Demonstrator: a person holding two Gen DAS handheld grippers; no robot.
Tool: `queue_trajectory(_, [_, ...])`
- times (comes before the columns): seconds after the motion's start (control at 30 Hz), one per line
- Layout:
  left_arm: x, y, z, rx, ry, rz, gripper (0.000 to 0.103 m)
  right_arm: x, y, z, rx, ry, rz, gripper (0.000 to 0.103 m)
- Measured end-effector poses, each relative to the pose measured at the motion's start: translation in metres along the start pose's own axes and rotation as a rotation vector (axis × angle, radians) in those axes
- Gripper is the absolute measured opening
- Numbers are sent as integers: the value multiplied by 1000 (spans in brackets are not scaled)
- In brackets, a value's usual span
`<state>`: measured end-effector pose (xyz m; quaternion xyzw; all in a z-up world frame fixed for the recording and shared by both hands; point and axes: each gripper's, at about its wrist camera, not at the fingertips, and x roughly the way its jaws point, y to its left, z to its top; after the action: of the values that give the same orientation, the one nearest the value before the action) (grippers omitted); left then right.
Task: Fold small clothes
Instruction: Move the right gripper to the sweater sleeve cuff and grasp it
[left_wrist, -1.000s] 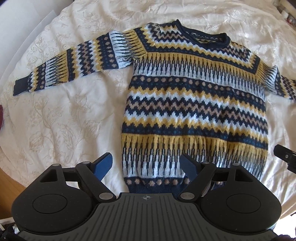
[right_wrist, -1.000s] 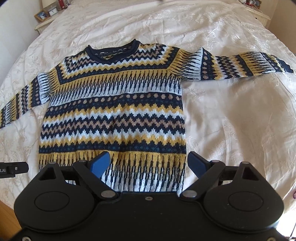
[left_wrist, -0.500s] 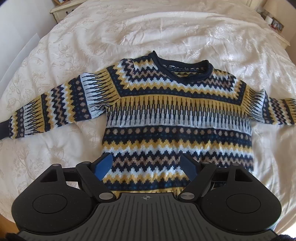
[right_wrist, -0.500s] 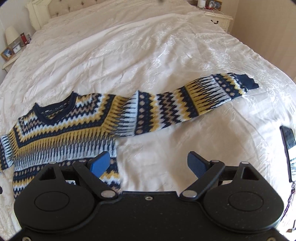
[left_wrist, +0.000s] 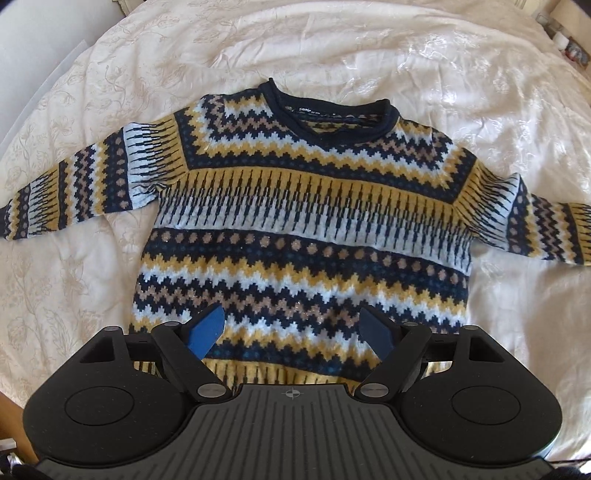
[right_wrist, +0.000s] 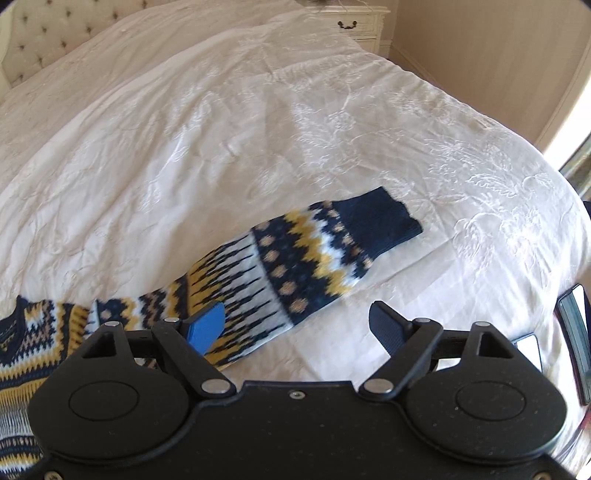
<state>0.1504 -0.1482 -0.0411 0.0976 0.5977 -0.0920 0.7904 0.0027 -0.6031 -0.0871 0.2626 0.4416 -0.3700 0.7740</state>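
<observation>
While the patterned sweater (left_wrist: 303, 229) lies flat and face up on the cream bedspread (left_wrist: 461, 74), both sleeves stretched out to the sides, neither tool has hold of anything. Seen from the left wrist camera, the left gripper (left_wrist: 291, 330) hangs over the lower part of the sweater's body, its blue fingers (left_wrist: 205, 328) spread wide with the zigzag bands of navy, yellow and white showing between them; the navy collar (left_wrist: 328, 114) points away toward the far side of the bed. From the right wrist camera, the right gripper (right_wrist: 295, 326) is over the sweater's outstretched sleeve (right_wrist: 295, 266), also released and spread, one blue finger in front of the knit and the other over bare bedspread beside it. The sleeve's navy cuff (right_wrist: 380, 218) rests flat on the cover, farther out than the gripper. A dark phone-like object (right_wrist: 574, 328) lies at the right edge of that view, and a white nightstand (right_wrist: 354, 22) stands beyond the bed's far corner.
</observation>
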Motion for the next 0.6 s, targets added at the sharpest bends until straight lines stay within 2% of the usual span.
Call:
queue_trajectory(0.17, [3,-11,3,-6,14,32,80,34,-36,19,92,33,-6,85])
queue_trajectory(0.33, [6,-12,2,-4,25,68,80,65,-54,18,194,78,58,71])
queue_trajectory(0.43, [5,-7,0,-14,26,82,80,73,-58,14,250,54,79,65])
queue_trajectory(0.47, [5,-5,0,-18,26,86,80,73,-57,12,257,43,88,56])
queue_trajectory(0.5, [5,-3,-1,-21,26,89,80,72,-56,11,257,37,97,41])
queue_trajectory(0.57, [6,2,-2,-27,26,88,80,71,-51,12,251,27,104,18])
queue_trajectory(0.6, [7,5,-3,-28,27,85,80,68,-47,12,243,16,100,14])
